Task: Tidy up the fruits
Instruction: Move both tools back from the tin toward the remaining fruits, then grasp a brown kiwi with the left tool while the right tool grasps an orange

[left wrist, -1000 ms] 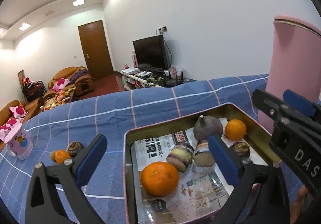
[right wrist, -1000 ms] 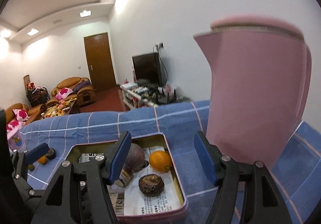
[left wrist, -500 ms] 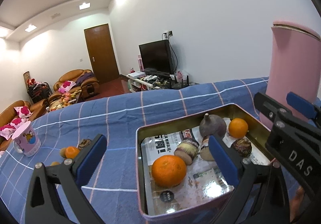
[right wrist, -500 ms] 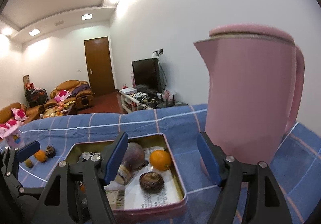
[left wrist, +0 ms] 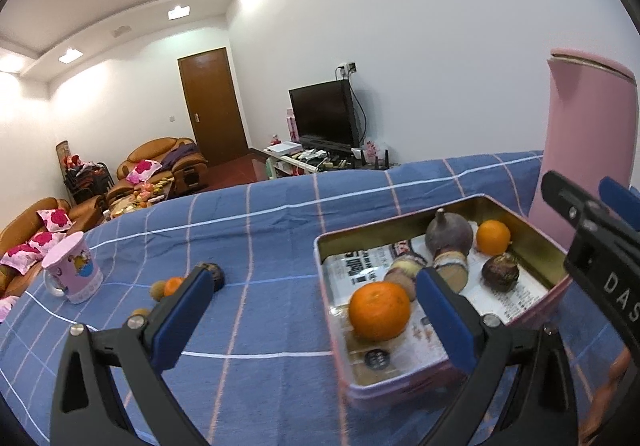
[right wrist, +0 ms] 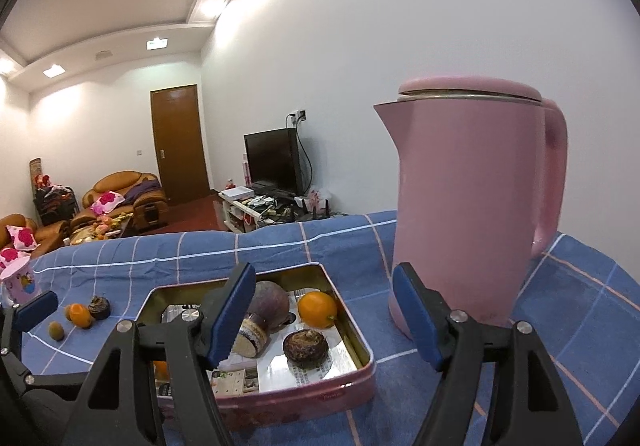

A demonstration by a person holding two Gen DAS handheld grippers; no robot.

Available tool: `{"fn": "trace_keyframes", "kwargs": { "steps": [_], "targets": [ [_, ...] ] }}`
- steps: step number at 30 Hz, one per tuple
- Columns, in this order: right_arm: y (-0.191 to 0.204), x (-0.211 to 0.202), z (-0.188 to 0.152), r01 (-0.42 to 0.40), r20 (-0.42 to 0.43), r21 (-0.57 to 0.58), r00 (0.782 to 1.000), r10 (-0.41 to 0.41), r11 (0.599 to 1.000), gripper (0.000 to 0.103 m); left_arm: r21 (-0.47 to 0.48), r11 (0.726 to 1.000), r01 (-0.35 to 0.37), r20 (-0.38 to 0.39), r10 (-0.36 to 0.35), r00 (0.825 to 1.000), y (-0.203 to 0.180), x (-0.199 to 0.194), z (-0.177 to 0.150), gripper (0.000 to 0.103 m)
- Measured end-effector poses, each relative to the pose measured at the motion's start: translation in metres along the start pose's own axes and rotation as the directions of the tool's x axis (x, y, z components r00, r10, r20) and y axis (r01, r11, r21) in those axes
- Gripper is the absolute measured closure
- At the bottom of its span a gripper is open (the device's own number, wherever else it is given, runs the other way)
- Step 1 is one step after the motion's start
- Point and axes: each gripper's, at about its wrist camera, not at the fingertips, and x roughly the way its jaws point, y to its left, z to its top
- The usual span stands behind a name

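Letters "DAS" mark right gripper [left wrist: 616,230] beside tin [left wrist: 524,230].

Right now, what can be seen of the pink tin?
The pink tin is a shallow rectangular metal box, pink outside, gold-toned inside, lidless and lined with printed paper. It lies flat on the blue checked cloth, left of the pink kettle; whether they touch is unclear. It holds a large orange, a small orange and several brownish-purple pieces. Neither gripper touches it.
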Motion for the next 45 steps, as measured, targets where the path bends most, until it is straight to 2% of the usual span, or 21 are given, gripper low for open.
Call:
{"fn": "trace_keyframes", "kwargs": {
  "steps": [10,22,29,34,37,41,43,45],
  "targets": [
    [0.022,-0.006,-0.004,-0.015,-0.044,0.043,0.999,0.017,0.999,0.03,-0.026,0.999,-0.023,-0.041,0.022,0.999,0.038,0.008,-0.006,0.0],
    [0.095,0.001,-0.01,-0.112,-0.067,-0.003,0.991,0.112,0.994,0.03,-0.066,0.994,-0.082,-0.076,0.077,0.994,0.102,0.024,-0.015,0.0],
    [0.139,0.011,-0.014,-0.165,-0.091,-0.014,0.982,0.164,0.986,0.03,-0.097,0.99,-0.104,-0.129,0.091,0.987,0.141,0.041,-0.021,0.0],
    [0.167,0.022,-0.016,-0.196,-0.126,-0.025,0.973,0.191,0.98,0.03,-0.108,0.989,-0.101,-0.216,0.076,0.973,0.174,0.061,-0.028,0.0],
    [0.18,0.034,-0.018,-0.216,-0.168,-0.026,0.963,0.209,0.976,0.03,-0.129,0.99,-0.058,-0.288,0.019,0.957,0.193,0.075,-0.035,0.0],
    [0.195,0.053,-0.021,-0.249,-0.242,-0.02,0.941,0.237,0.968,0.031,-0.202,0.978,-0.048,-0.354,-0.027,0.935,0.214,0.091,-0.042,0.001],
    [0.204,0.063,-0.022,-0.272,-0.288,-0.022,0.923,0.254,0.962,0.031,-0.205,0.978,-0.035,-0.382,-0.047,0.923,0.214,0.1,-0.043,0.008],
    [0.211,0.072,-0.025,-0.297,-0.325,-0.011,0.904,0.278,0.955,0.031,-0.179,0.983,-0.044,-0.408,-0.033,0.912,0.211,0.106,-0.044,0.015]
  ]
}}
